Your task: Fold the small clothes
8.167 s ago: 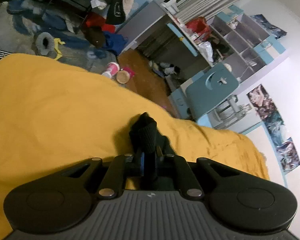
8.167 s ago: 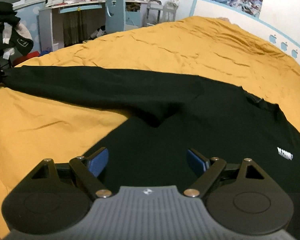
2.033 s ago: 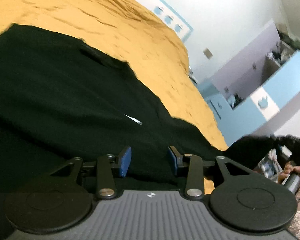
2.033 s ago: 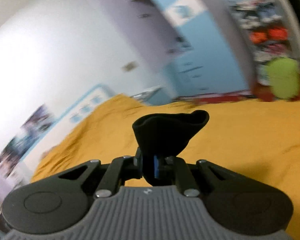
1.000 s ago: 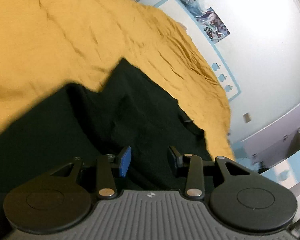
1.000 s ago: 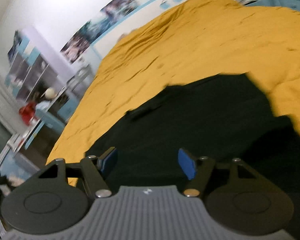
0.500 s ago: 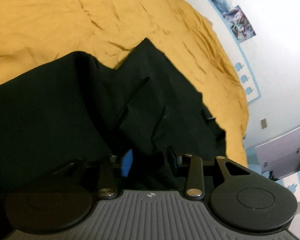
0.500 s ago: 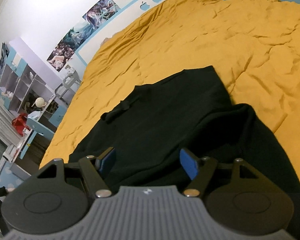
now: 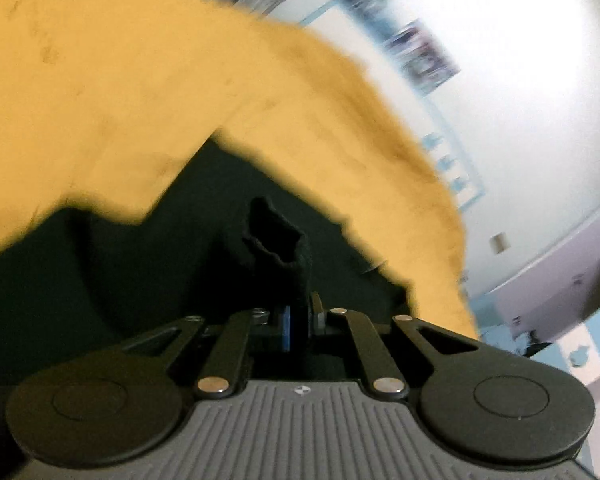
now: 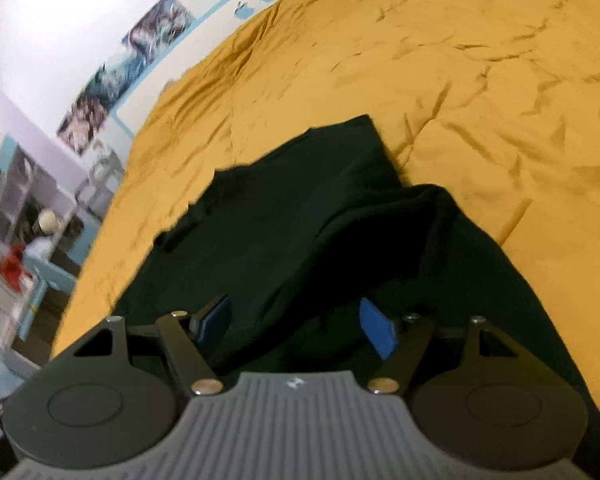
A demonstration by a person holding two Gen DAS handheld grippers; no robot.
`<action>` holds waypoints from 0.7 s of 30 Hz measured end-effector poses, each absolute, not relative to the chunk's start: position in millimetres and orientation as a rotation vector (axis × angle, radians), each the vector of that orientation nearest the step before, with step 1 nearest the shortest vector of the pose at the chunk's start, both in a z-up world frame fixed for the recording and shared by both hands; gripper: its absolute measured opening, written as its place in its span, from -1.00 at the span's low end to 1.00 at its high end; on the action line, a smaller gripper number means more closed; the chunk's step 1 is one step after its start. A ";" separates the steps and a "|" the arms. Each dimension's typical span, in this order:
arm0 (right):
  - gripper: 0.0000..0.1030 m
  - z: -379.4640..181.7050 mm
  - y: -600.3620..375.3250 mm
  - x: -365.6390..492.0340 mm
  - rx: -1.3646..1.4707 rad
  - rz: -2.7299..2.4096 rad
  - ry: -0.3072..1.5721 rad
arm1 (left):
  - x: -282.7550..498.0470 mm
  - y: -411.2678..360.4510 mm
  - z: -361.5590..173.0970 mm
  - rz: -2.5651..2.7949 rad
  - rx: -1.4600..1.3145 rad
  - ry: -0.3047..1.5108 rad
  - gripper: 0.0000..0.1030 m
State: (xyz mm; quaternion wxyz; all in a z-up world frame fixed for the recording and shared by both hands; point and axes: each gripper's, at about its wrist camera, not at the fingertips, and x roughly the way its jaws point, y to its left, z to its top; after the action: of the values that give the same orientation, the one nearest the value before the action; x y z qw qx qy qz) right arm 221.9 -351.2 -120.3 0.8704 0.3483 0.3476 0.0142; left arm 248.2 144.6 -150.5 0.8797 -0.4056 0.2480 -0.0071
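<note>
Left wrist view smeared by motion: posters (image 9: 424, 56) beyond the jaws unreadable, bed (image 9: 120, 92) creases lost. Black garment (image 10: 300, 216) cut off below the jaws by the right wrist view's lower edge; shelf contents (image 10: 16, 248) left of the jaws too blurred to name.

Open bed around the garment, furniture only at the far edges

Bare yellow bedspread (image 10: 500, 80) runs from 11 to 3 o'clock of the black sweater (image 10: 300, 208) in the right wrist view; shelves and a chair (image 10: 40, 248) crowd 9 o'clock, the wall (image 10: 60, 20) closes 11.
</note>
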 end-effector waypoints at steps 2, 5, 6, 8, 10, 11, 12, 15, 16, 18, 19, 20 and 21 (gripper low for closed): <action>0.34 -120.9 -360.4 222.4 0.778 0.007 0.708 | 243.2 150.8 -132.1 -0.022 -0.794 0.446 -0.86; 0.34 -119.0 -369.7 225.5 0.781 -0.037 0.688 | 238.1 163.0 -135.1 0.029 -0.769 0.445 -0.86; 0.35 -119.0 -373.0 226.6 0.787 -0.050 0.681 | 239.0 167.9 -146.8 0.051 -0.787 0.484 -0.86; 0.36 -123.5 -381.5 232.3 0.830 -0.067 0.689 | 241.3 172.0 -169.7 0.074 -0.802 0.561 -0.86; 0.36 -129.6 -389.2 238.8 0.881 -0.086 0.710 | 242.3 172.4 -192.2 0.094 -0.803 0.628 -0.86; 0.36 -132.5 -392.6 241.3 0.903 -0.099 0.718 | 241.0 173.3 -198.1 0.101 -0.819 0.640 -0.86; 0.36 -134.7 -395.2 243.2 0.924 -0.102 0.722 | 238.7 175.2 -201.6 0.101 -0.841 0.640 -0.85; 0.36 -140.4 -402.1 250.5 0.977 -0.101 0.716 | 236.7 176.9 -199.9 0.095 -0.858 0.637 -0.85; 0.36 -142.3 -404.2 253.5 0.994 -0.091 0.711 | 237.8 175.6 -198.7 0.094 -0.849 0.639 -0.85; 0.10 -142.9 -407.1 257.9 1.012 -0.089 0.705 | 238.9 174.9 -197.0 0.094 -0.838 0.640 -0.85; -0.47 -141.9 -407.8 258.4 1.005 -0.112 0.709 | 236.7 177.8 -195.8 0.094 -0.845 0.629 -0.85; -0.99 -139.8 -408.6 258.1 0.996 -0.126 0.716 | 235.1 178.4 -192.4 0.092 -0.852 0.609 -0.85; -1.00 -137.3 -410.7 254.1 0.997 -0.145 0.699 | 232.4 177.0 -189.4 0.093 -0.849 0.583 -0.85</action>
State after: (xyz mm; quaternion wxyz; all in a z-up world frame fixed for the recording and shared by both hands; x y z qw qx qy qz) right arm 254.1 -410.7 -137.3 0.8178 0.4680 0.3279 -0.0682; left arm 232.4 177.0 -189.4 0.8693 -0.4057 0.2787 0.0446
